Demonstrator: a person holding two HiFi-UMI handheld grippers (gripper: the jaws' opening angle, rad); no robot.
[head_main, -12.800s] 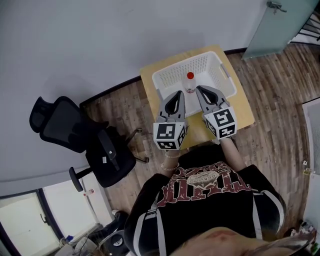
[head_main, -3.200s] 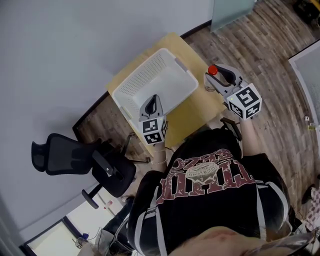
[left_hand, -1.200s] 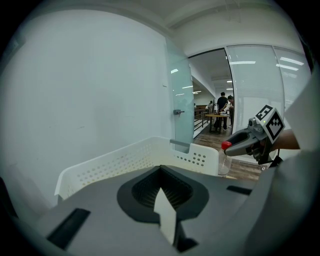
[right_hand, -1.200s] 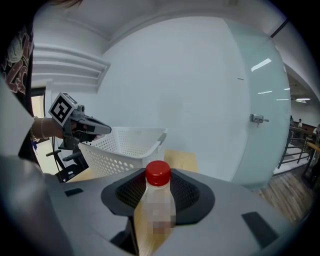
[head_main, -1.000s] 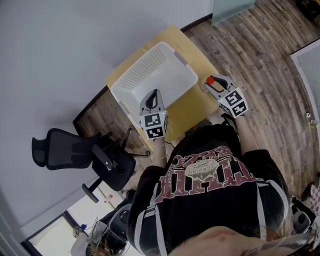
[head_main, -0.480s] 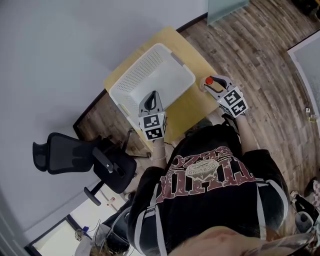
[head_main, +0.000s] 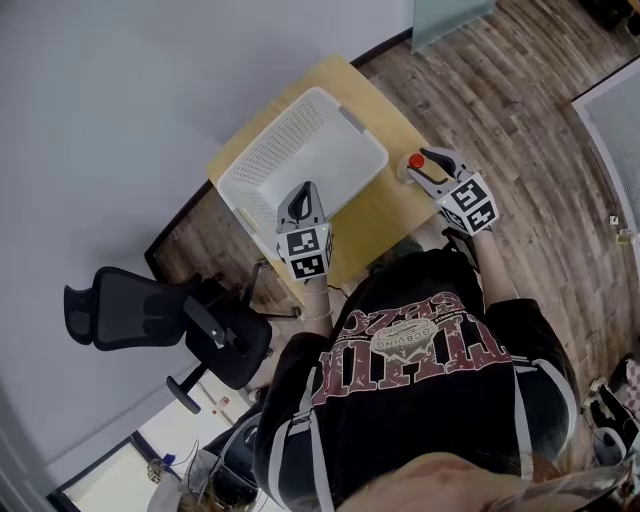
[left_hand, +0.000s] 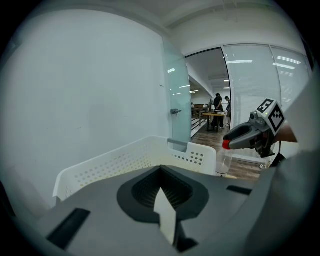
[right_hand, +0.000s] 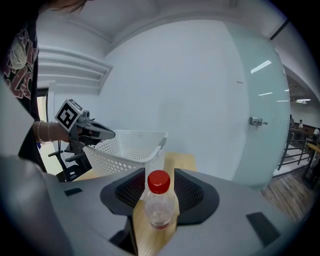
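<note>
**Bottle upright between spread right tool jaws; left tool closed at the basket**

Nearest: the person's arms reach forward, one tool in each hand. The right tool has its jaws spread wide and grips nothing. The bottle stands between them with a gap on each side, so I read it as not touching either jaw. It is clear plastic with a red cap and looks nearly empty. It stands upright on the table, close to the right edge, with its long axis vertical. From the right tool it lies dead ahead on the centre line, cap level with the jaws. The right tool is much the nearer of the two; the left is well apart, across the table.

The left tool has its jaws closed tip to tip with nothing between them. It hovers over the near rim of the basket and points into it.

Further out, the basket is white perforated plastic and no contents show. It sits on the left and far part of the table, just beside the bottle but not touching it.

Beyond that, a black office chair stands on the wood floor left of the table. A pale wall lies behind the table.
</note>
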